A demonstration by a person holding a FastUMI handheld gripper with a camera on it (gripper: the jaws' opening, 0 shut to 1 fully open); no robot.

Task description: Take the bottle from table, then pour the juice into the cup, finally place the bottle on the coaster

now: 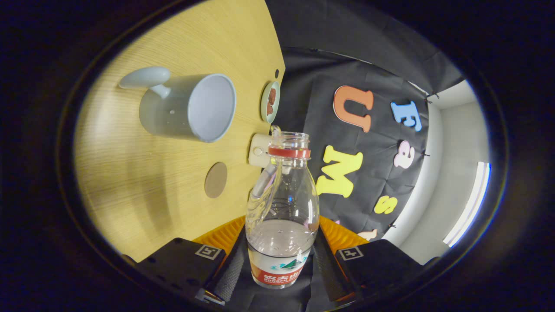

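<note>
Wooden table takes the whole 9 o'clock side of what you see, tilted, with the booth's black cloth wall from 12 to 3 o'clock beyond its edge. Your gripper sits at 6 o'clock, both fingers pressed on the lower body of the bottle, one each side, so the jaws are clamped on it at about bottle width. Bottle is clear plastic, cap off, red ring at the neck, label down between the fingers, liquid pooled in the lower part. Its open mouth points toward 12 o'clock, and a thin trickle shows at the lip on the 11 o'clock side. Cup, pale grey-blue mug, lies at 10 o'clock from the bottle mouth, well apart from it, open rim facing you, handle at its 10 o'clock side; inside looks empty as far as you can tell. Small round coaster, brown, flat on the table at 9 o'clock from the bottle's shoulder, near it, nothing on it. Small dish with something dark in it sits at the table edge, 12 o'clock from the bottle. Small cream object just behind the bottle neck, 9 o'clock side; can't tell what it is.
</note>
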